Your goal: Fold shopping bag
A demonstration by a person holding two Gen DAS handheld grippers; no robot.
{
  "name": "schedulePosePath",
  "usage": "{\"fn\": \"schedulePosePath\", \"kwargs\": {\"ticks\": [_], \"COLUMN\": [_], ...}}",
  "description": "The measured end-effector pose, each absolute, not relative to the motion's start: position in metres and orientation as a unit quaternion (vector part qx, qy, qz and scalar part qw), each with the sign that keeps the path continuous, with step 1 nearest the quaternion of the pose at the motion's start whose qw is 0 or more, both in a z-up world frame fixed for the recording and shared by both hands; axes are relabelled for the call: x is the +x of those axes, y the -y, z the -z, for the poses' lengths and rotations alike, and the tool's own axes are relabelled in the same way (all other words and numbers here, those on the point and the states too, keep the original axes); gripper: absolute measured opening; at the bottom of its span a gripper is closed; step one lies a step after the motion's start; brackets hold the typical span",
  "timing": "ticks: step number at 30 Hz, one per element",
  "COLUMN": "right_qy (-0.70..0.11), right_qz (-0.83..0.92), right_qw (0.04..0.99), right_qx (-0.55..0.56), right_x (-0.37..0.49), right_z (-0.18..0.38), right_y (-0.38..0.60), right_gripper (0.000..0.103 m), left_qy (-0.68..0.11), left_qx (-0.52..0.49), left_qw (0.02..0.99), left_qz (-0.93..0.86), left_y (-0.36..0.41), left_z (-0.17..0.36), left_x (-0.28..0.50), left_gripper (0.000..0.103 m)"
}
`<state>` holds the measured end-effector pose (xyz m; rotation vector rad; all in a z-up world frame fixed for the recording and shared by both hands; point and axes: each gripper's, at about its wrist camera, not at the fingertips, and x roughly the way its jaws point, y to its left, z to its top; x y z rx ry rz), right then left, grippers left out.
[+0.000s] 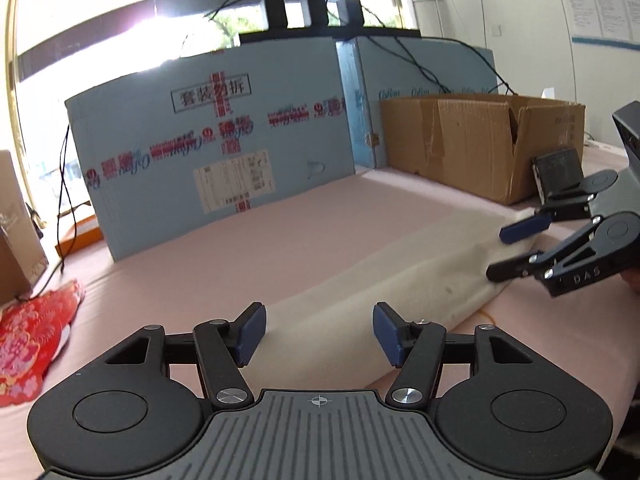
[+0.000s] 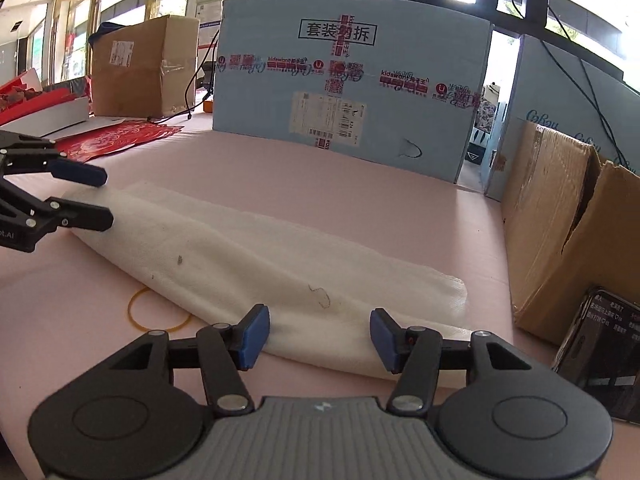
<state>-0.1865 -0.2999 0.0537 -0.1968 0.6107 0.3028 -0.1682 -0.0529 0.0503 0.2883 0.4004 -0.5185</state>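
Observation:
A white cloth shopping bag lies folded into a long narrow strip on the pink table. My left gripper stands open over the strip's near end, and its blue pads straddle the cloth without pressing on it. In the right wrist view the bag runs from lower right to upper left, and my right gripper is open over its other end, pads apart. Each gripper shows in the other's view: the right gripper at the far end, the left gripper at the left, both with jaws apart.
A tall blue cardboard box walls off the back and a brown cardboard box stands at the right. A phone leans by the brown box. A yellow rubber band lies beside the bag. A red patterned cloth lies at the left.

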Motion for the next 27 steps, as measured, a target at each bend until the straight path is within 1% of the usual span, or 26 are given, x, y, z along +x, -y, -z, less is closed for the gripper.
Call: {"fn": "schedulePosePath", "kwargs": {"ticks": [3,5,6,7,10,13,17,21,24,26,27], "right_qy": [-0.299,-0.300,-0.301,-0.301,-0.291,-0.275,-0.248,-0.249,-0.224,-0.185,-0.174], "right_qz": [-0.150,-0.152,-0.154,-0.155,-0.145,-0.130,-0.138,-0.156,-0.149,-0.172,-0.183], "right_qw": [0.938,0.937,0.937,0.937,0.939,0.944,0.946,0.921,0.885,0.842,0.824], "right_qx": [-0.092,-0.090,-0.089,-0.087,-0.109,-0.125,-0.157,-0.255,-0.380,-0.477,-0.507], "right_x": [-0.184,-0.183,-0.183,-0.183,-0.188,-0.200,-0.220,-0.230,-0.228,-0.229,-0.229], "right_z": [-0.054,-0.054,-0.055,-0.055,-0.058,-0.063,-0.069,-0.064,-0.048,-0.039,-0.035], "right_y": [0.301,0.303,0.304,0.305,0.306,0.313,0.322,0.309,0.287,0.267,0.261], "right_gripper": [0.059,0.059,0.059,0.059,0.060,0.059,0.059,0.059,0.059,0.053,0.047], "left_qy": [-0.206,-0.230,-0.241,-0.250,-0.267,-0.275,-0.281,-0.285,-0.289,-0.293,-0.297], "left_qx": [0.166,0.192,0.197,0.190,0.161,0.143,0.132,0.122,0.116,0.109,0.103], "left_qw": [0.926,0.915,0.912,0.911,0.911,0.911,0.911,0.910,0.909,0.908,0.907], "left_qz": [0.270,0.270,0.268,0.266,0.270,0.271,0.272,0.275,0.277,0.279,0.281], "left_y": [0.072,0.080,0.081,0.079,0.070,0.065,0.061,0.059,0.057,0.056,0.054], "left_z": [-0.044,-0.035,-0.032,-0.031,-0.030,-0.029,-0.028,-0.029,-0.029,-0.030,-0.030], "left_x": [-0.165,-0.162,-0.160,-0.158,-0.151,-0.147,-0.145,-0.142,-0.141,-0.138,-0.137], "left_gripper": [0.060,0.066,0.071,0.075,0.081,0.085,0.086,0.087,0.088,0.088,0.088]}}
